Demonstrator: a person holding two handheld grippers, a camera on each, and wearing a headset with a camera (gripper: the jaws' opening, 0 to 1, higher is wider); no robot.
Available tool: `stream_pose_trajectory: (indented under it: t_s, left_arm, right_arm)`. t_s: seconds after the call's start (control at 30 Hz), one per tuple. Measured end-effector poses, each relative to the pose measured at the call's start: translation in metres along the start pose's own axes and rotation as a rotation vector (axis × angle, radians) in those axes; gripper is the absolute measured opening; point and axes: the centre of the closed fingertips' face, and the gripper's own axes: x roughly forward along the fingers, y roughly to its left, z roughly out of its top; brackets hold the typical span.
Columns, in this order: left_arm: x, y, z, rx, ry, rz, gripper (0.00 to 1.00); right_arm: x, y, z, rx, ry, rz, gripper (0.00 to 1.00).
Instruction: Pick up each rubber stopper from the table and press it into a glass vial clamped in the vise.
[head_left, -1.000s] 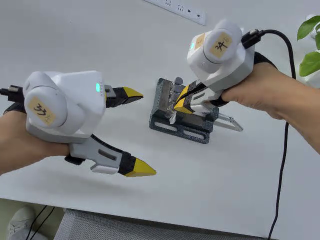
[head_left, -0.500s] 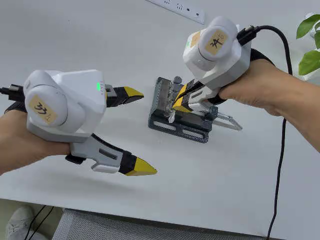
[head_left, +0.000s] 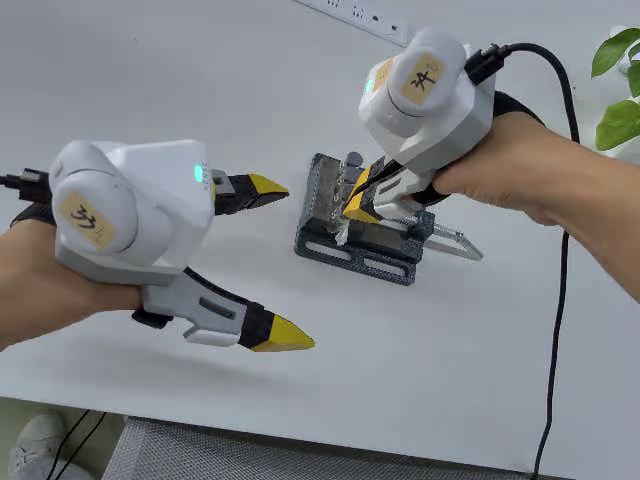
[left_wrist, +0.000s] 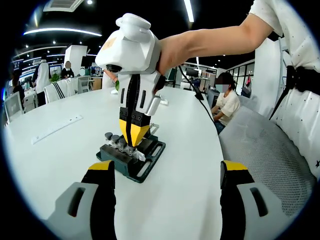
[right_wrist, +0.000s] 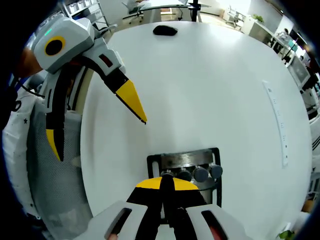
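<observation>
The right hand-held gripper (head_left: 357, 205) is clenched, its tips down on the vise (head_left: 352, 252) at one end of the row of stoppered vials (right_wrist: 200, 174); any rubber stopper between its jaws is hidden. Left of the vise, well apart, the left hand-held gripper (head_left: 285, 262) hangs released over the bench (head_left: 200, 90).

Tan sticker (head_left: 85, 222) on the rounded back of the left tool (head_left: 285, 262), handwritten "33" in dark marker. Second sticker (head_left: 422, 78), also tan, on the back of the right tool (head_left: 354, 208), with handwritten marks too skewed to read for sure.
</observation>
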Motion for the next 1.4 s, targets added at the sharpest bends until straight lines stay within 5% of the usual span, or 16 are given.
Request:
stream_pose_trajectory:
  t_s: [0.5,1.1,1.4]
  left_arm:
    - [-0.001,0.001,-0.001,0.001,0.002,0.002,0.86]
    - [-0.007,0.003,0.003,0.009,0.018,0.019,0.86]
    - [-0.007,0.005,0.001,0.015,0.035,0.02,0.87]
  right_arm:
    - [0.001,-0.002,0.0,-0.017,0.035,0.008,0.01]
    - [-0.002,-0.002,0.0,0.045,-0.076,-0.003,0.0]
    - [-0.017,-0.003,0.002,0.074,-0.146,-0.022,0.01]
